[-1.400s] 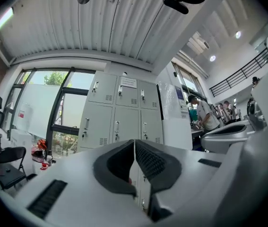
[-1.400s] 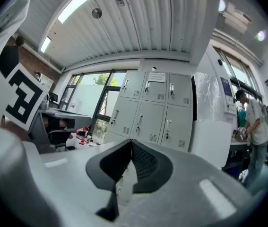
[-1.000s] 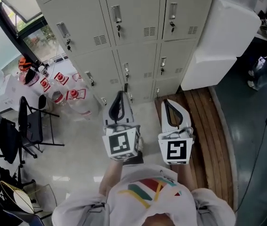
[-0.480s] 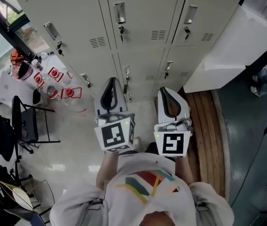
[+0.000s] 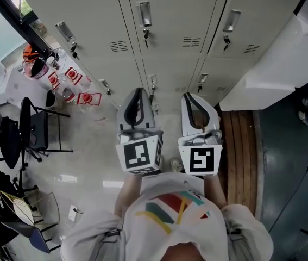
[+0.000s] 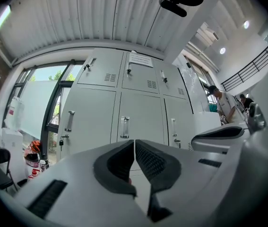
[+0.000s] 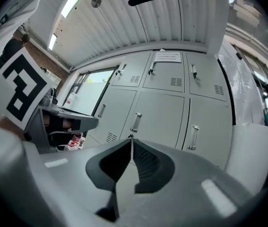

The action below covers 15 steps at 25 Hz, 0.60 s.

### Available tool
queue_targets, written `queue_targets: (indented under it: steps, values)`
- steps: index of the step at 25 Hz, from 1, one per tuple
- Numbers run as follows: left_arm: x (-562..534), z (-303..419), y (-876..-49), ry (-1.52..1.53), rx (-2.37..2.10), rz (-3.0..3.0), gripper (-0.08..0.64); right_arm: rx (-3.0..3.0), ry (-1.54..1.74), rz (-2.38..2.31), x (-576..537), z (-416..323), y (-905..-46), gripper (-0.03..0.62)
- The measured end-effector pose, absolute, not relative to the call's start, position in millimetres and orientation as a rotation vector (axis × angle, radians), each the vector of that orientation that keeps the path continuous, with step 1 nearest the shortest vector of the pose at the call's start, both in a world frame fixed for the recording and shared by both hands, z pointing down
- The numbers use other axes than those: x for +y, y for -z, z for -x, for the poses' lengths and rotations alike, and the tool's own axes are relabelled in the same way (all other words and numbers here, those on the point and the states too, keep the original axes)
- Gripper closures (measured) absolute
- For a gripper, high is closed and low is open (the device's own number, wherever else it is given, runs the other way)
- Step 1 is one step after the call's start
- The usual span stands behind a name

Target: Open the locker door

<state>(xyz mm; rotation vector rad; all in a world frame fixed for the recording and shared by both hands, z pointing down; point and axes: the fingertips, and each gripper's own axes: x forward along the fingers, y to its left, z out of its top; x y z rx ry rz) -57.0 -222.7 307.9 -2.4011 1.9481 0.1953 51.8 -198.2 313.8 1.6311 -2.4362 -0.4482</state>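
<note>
A bank of grey lockers (image 5: 170, 42) stands in front of me, all doors closed, each with a vertical handle (image 5: 143, 13) and a key below it. My left gripper (image 5: 137, 90) and right gripper (image 5: 188, 95) are held side by side, pointing level at the lockers and short of them. Both are shut with nothing between the jaws. In the left gripper view the left gripper (image 6: 134, 141) points just below a middle door's handle (image 6: 124, 126). In the right gripper view the right gripper (image 7: 131, 137) lines up under another handle (image 7: 136, 122).
A black chair (image 5: 37, 129) and water bottles with red labels (image 5: 72, 83) stand at the left by the window. A large white block (image 5: 273, 69) leans beside the lockers at the right, above a wooden platform (image 5: 240, 145). A person (image 6: 223, 105) stands far right.
Both grippers have moved forward together toward the lockers, which now look closer and more centred. The jaws have stayed shut.
</note>
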Motion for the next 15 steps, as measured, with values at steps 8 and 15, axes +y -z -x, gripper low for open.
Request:
queue_targets:
  steps: [8,15]
  values:
    - [-236,55,-307,-0.157,1.964,2.364,0.538,-2.438,0.417,-1.630,-222,-58,-319,0.583]
    - [-257,65,-299,-0.175,1.932,2.323,0.538,-2.494,0.370,-1.583,-254,-35,-311,0.535]
